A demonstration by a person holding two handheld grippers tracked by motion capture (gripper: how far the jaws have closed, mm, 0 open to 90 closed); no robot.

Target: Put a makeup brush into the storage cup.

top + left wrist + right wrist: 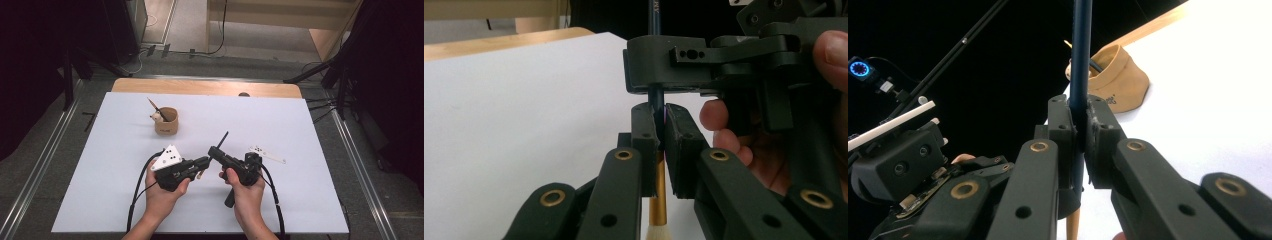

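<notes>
1. Above a white table [300,130], a person's two hand-held grippers meet on one makeup brush [657,197]: dark handle, gold ferrule, pale bristles at the lower end.

2. The left gripper [659,131] has its jaws closed on the brush close to the ferrule; the right gripper [1080,127] is clamped on the dark handle farther up, its jaws pressed flat against the shaft.

3. The brush hangs in the air between the two tools, well clear of the table, with its handle tip [224,135] pointing away from the person toward the tan holder cup [166,121], which stands apart near the far edge with another brush in it.

4. Likely risk: with both grippers locked on one thin shaft, any twist or pull of the hands in different directions could bend or snap it.

5. Likely risk: if one gripper lets go while the other's hold is slight, the brush could pivot or slip and drop to the table.

6. Likely risk: the left jaws sit beside the ferrule, so a slide downward could crush the bristles.
</notes>
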